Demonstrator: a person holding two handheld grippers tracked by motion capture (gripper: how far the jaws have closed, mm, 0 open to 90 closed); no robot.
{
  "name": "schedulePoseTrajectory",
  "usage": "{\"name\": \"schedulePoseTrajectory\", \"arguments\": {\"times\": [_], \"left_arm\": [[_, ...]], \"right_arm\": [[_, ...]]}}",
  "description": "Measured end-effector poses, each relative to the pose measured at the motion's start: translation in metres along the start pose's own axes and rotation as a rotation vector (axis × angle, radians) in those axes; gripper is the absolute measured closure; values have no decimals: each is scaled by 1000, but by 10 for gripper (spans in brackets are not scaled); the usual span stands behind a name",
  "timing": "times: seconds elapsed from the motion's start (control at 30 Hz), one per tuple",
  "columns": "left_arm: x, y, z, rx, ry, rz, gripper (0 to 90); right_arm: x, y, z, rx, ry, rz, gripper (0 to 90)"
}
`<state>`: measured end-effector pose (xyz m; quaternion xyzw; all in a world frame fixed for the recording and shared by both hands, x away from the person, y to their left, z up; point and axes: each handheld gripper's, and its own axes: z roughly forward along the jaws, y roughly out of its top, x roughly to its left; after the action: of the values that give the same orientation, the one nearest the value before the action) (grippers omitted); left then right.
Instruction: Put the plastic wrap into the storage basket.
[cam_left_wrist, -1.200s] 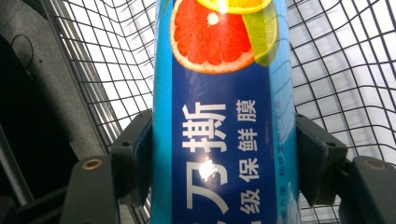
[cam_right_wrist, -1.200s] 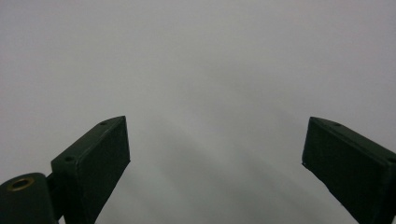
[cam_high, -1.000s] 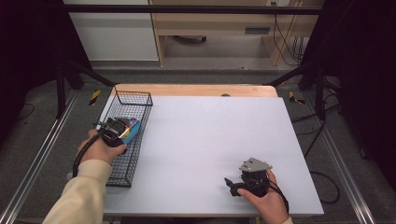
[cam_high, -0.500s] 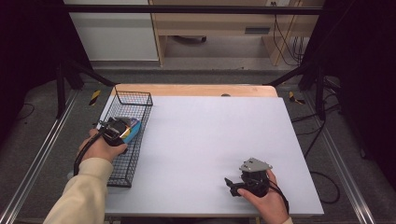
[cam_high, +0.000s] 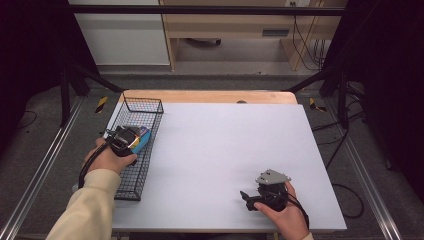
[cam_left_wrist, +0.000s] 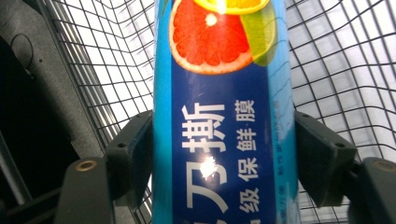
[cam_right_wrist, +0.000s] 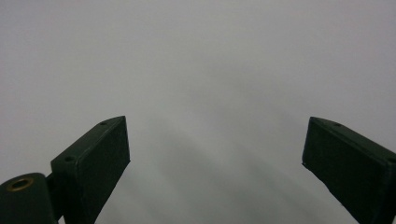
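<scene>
**A:** What surface and room do we have in front of us?

**B:** We see a white table (cam_high: 225, 155) with a strip of pale wood along its far edge. It stands on a grey floor, with metal rails running down both sides. Dark curtains close off the left and right. Beyond the far edge we see a light wooden bench against the wall, with cables hanging at its right.

**A:** Where is the thing being handled?

**B:** A black wire basket (cam_high: 150, 107) runs along the table's left edge. Inside it lies a blue box of cling film (cam_left_wrist: 224, 140) printed with a cut grapefruit, a lime and white Chinese lettering. The left gripper (cam_high: 125, 140) reaches into the basket over it, and the box sits between the 2 jaws.

**A:** Are those jaws clamped on it?

**B:** In the left gripper view, a thin gap shows beside the right pad, and the left pad is at the box's edge. The jaws have just been opening, with the box still between them.

**A:** And the other one?

**B:** The right gripper (cam_high: 250, 200) rests near the table's front right, jaws wide apart over bare white surface, holding nothing.

**A:** What differs from 1 second ago?

**B:** Both hands and the box sit where they were; the change is the left jaws loosening.
</scene>
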<state>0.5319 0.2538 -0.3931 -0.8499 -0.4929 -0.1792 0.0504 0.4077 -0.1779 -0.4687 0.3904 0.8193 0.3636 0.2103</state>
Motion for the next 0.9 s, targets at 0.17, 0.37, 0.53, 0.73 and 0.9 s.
{"name": "schedulePoseTrajectory", "arguments": {"times": [0.17,0.37,0.53,0.73,0.9], "left_arm": [[0,0,-5,-29,8,5,213],[5,-3,-24,-111,40,-8,149],[4,-7,-42,-203,71,-17,114],[-7,-11,-59,-278,77,9,94],[-27,-11,-75,-341,70,66,94]], "right_arm": [[1,0,0,7,2,3,79],[1,0,1,6,4,3,78],[0,0,0,1,0,2,78],[-1,0,0,-1,-10,1,78],[-1,0,-1,-7,-14,9,78]]}}
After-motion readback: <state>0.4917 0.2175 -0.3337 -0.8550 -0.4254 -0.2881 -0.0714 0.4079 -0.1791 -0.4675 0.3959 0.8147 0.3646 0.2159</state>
